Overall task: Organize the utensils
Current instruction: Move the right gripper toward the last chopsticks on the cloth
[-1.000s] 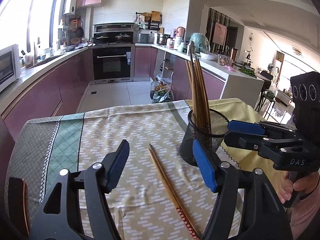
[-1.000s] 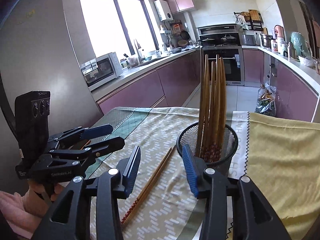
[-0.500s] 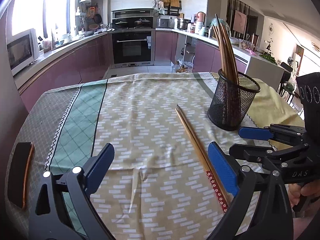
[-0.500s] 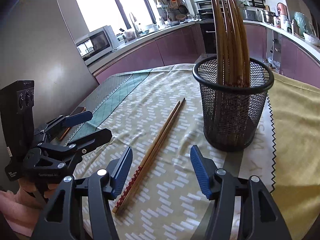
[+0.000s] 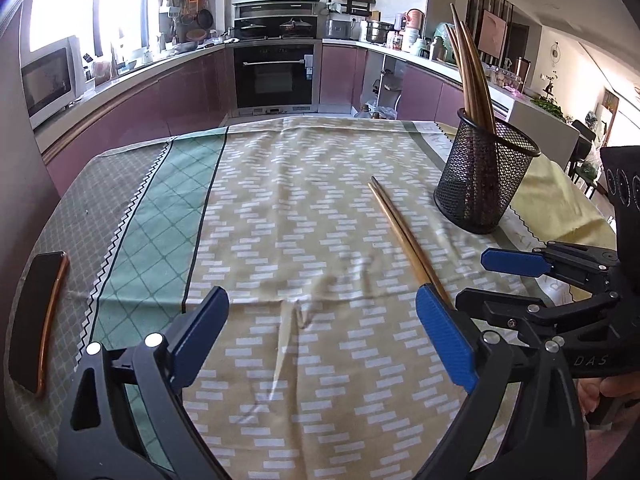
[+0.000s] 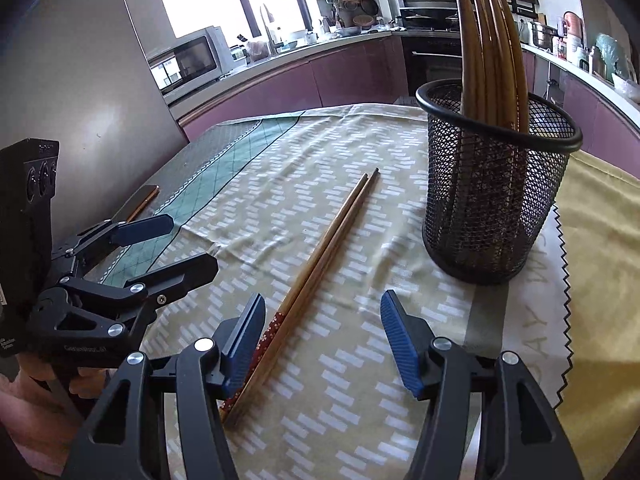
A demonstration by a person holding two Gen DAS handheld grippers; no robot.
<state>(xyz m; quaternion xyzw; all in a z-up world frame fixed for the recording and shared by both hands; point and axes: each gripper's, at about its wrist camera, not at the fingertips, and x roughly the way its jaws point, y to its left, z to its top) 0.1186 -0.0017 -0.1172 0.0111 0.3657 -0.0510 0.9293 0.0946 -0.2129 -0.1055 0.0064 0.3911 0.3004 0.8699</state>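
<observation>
Both grippers have dropped toward the cloth, jaws wide and empty; chopsticks (image 6: 320, 276) lie lengthwise, handle end beside right gripper (image 6: 322, 344), left gripper (image 5: 320, 340) further off.

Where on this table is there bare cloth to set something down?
Widest free patch: the patterned cloth between the phone and the loose chopsticks. The yellow cloth beyond the mesh holder is also bare. Crowded: between chopsticks and holder, near both grippers.

Chopsticks loose on cloth (image 6: 320, 264): two, side by side. Mesh holder (image 6: 492, 200): one, with a bundle of chopsticks (image 6: 488, 48) upright inside, count unclear. Phone (image 5: 38, 320): one. Grippers: two, left (image 5: 320, 344) and right (image 6: 322, 340).
</observation>
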